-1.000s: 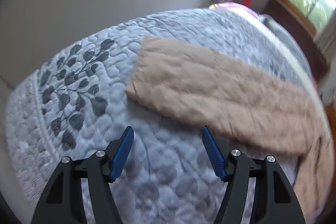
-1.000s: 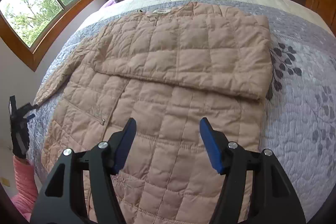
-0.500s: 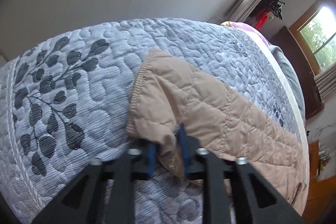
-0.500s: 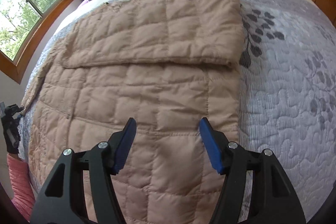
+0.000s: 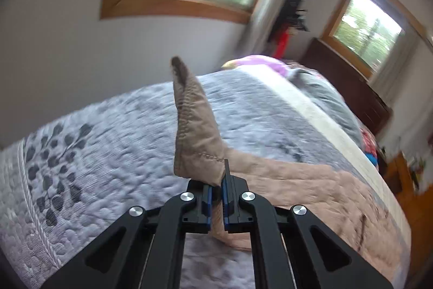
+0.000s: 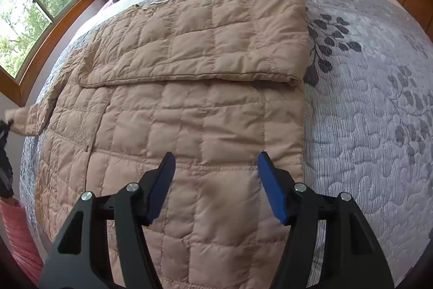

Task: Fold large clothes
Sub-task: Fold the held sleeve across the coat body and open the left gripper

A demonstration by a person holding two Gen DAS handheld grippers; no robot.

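The left gripper (image 5: pixel 215 197) has its fingers pinched on the sleeve cuff (image 5: pixel 193 137) of the tan quilted jacket (image 6: pixel 189 110) spread on the bed (image 6: pixel 365 104); the right gripper (image 6: pixel 216 186) hovers wide apart above the near hem. Next, the sleeve likely needs carrying right across the body.

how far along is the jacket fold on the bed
Early to midway. Done: one side of the tan quilted jacket is already folded across its upper body, leaving a straight edge. In hand: the left tongs are shut on the sleeve cuff, lifted off the bedspread. The right tongs hang open over the lower body. Left: lay that sleeve in, then fold the length.
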